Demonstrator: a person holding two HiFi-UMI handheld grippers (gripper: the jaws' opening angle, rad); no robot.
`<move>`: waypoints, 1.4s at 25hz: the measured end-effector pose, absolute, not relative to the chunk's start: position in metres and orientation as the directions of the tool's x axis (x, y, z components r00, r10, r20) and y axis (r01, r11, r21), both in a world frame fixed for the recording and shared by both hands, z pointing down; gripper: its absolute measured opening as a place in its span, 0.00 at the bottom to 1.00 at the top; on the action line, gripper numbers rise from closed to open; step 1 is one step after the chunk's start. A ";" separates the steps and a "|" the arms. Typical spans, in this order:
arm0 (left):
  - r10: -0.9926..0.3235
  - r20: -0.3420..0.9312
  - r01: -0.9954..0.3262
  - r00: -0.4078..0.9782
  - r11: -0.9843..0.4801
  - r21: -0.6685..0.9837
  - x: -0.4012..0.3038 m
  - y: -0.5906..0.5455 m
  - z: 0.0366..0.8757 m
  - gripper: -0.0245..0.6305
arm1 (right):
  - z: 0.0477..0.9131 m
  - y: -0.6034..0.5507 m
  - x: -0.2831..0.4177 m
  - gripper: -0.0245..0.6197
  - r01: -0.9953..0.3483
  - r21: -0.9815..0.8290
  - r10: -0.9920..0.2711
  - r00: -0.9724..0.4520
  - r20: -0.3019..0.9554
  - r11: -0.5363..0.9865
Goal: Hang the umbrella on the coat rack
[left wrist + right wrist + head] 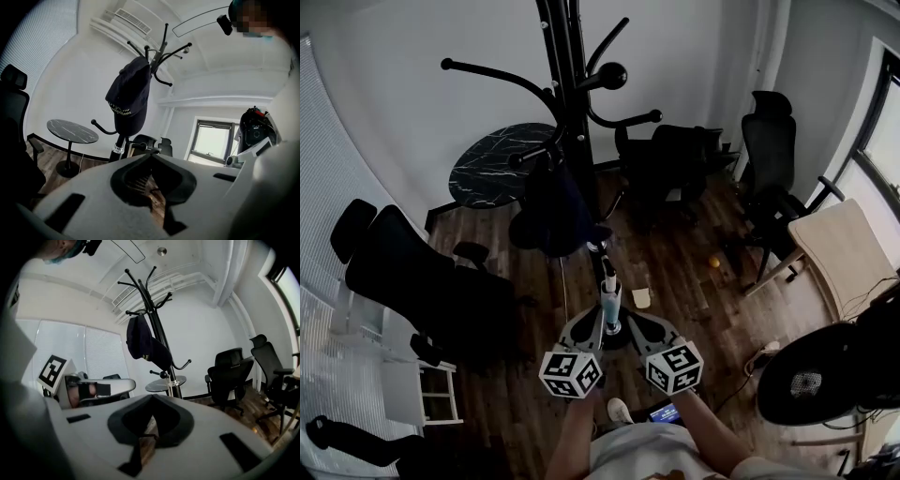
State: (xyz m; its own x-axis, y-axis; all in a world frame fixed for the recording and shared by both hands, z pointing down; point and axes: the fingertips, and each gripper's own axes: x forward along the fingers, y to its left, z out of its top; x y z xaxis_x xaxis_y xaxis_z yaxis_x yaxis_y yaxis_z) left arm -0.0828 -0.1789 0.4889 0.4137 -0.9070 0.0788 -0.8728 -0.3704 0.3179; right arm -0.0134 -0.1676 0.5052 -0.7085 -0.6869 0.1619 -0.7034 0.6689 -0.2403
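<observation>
The left gripper (151, 158) is seen with its jaws pressed together, nothing between them. The folded navy umbrella (551, 214) is hung from a hook of the coat rack (572, 84), its handle (609, 298) dangling just beside both tips. The right gripper (152, 398) is likewise closed and empty. If the handle were knocked, the umbrella could be swung off its hook.

One coat rack (568, 84); one umbrella (551, 217); one round table (487, 167).
</observation>
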 end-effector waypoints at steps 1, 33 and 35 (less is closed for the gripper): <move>-0.909 0.076 -0.874 0.410 -0.368 0.317 -0.080 -0.174 0.487 0.07 | 0.504 -0.163 -0.011 0.05 -0.704 -0.209 -0.685 -0.709 0.168 0.678; -0.948 0.036 -0.915 0.317 -0.296 0.276 -0.046 -0.076 0.475 0.07 | 0.485 -0.075 0.037 0.05 -0.685 -0.068 -0.671 -0.726 0.149 0.726; -0.949 0.036 -0.917 0.312 -0.291 0.272 -0.047 -0.074 0.475 0.07 | 0.485 -0.075 0.036 0.05 -0.685 -0.070 -0.671 -0.726 0.147 0.726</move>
State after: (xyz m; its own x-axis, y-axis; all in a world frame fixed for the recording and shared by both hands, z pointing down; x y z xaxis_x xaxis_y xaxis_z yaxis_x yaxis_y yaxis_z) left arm -0.0468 -0.0745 0.4751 0.3124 -0.9493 0.0364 -0.9172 -0.2914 0.2716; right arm 0.0360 -0.0748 0.4847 -0.7264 -0.6713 0.1473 -0.6846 0.7256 -0.0696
